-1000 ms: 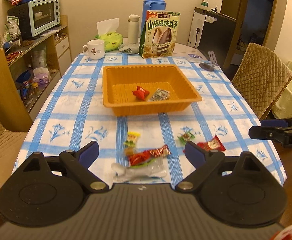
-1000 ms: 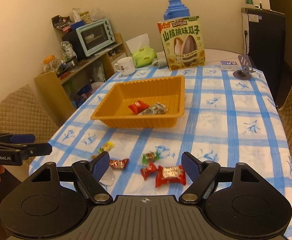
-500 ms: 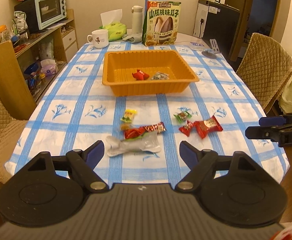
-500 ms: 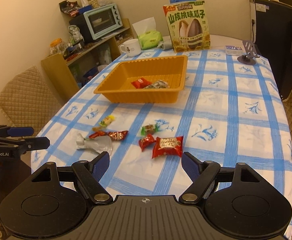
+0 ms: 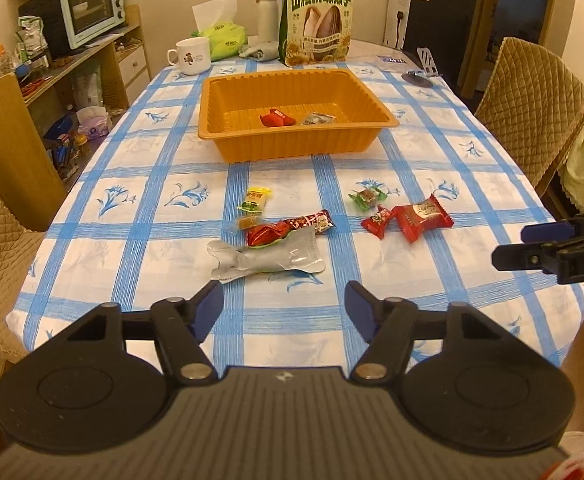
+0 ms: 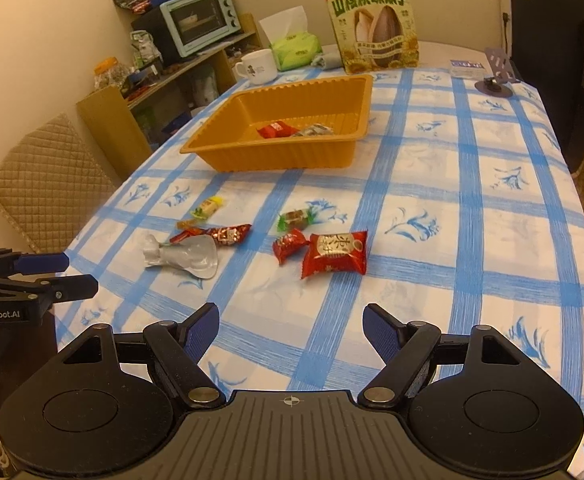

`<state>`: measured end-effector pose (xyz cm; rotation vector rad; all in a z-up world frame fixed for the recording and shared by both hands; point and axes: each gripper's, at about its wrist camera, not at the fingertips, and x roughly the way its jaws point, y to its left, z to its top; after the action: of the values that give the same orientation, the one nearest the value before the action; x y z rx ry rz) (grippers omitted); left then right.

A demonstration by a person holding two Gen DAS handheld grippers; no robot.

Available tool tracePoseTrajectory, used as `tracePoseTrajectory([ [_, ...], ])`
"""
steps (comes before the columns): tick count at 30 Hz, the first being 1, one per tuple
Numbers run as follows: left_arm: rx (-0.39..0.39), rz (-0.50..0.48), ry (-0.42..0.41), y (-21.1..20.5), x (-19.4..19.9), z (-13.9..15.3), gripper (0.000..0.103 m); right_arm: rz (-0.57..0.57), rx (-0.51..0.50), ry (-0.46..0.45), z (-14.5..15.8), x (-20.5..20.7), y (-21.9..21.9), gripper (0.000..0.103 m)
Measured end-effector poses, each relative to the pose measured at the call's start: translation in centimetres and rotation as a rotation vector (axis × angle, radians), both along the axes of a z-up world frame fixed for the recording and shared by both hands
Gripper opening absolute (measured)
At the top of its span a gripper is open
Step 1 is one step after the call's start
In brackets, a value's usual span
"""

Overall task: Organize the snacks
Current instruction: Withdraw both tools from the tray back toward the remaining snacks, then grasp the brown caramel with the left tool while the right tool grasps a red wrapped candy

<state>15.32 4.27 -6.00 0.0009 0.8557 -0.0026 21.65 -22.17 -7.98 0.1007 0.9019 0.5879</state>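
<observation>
Several wrapped snacks lie loose on the blue-checked tablecloth (image 5: 139, 216): a silver pouch (image 5: 267, 258), a long red bar (image 5: 292, 227), a yellow-green candy (image 5: 256, 202), a green candy (image 5: 366, 199), a small red candy (image 5: 378, 220) and a red packet (image 6: 335, 254). An orange tray (image 5: 292, 144) farther back holds a red snack (image 5: 276, 117) and a clear-wrapped one (image 5: 318, 119). My left gripper (image 5: 283, 306) hovers just short of the silver pouch, its jaws closing with nothing between them. My right gripper (image 6: 292, 326) is open and empty, short of the red packet.
A sunflower-seed bag (image 5: 318, 20), a white mug (image 5: 189, 56), a tissue pack (image 5: 219, 38) and a thermos (image 5: 267, 14) stand behind the tray. A phone stand (image 5: 424, 70) sits far right. Quilted chairs (image 5: 528, 104) flank the table; shelves with a toaster oven (image 5: 91, 6) line the left wall.
Both views have pulled back and tilted down, so the loose snacks now lie farther ahead of the fingers. The left jaws have narrowed; the right jaws are unchanged.
</observation>
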Motion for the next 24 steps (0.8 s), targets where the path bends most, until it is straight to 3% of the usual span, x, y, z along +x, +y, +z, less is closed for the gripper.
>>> tracePoseTrajectory([
  [14, -0.031, -0.059, 0.032, 3.1, 6.0, -2.0, 0.047, -0.165, -0.032, 0.029, -0.7, 1.6, 0.7, 0.079],
  [24, -0.054, -0.068, 0.055, 4.4, 11.1, -3.9, 0.042, -0.259, -0.057, 0.047, -1.3, 3.0, 1.2, 0.079],
])
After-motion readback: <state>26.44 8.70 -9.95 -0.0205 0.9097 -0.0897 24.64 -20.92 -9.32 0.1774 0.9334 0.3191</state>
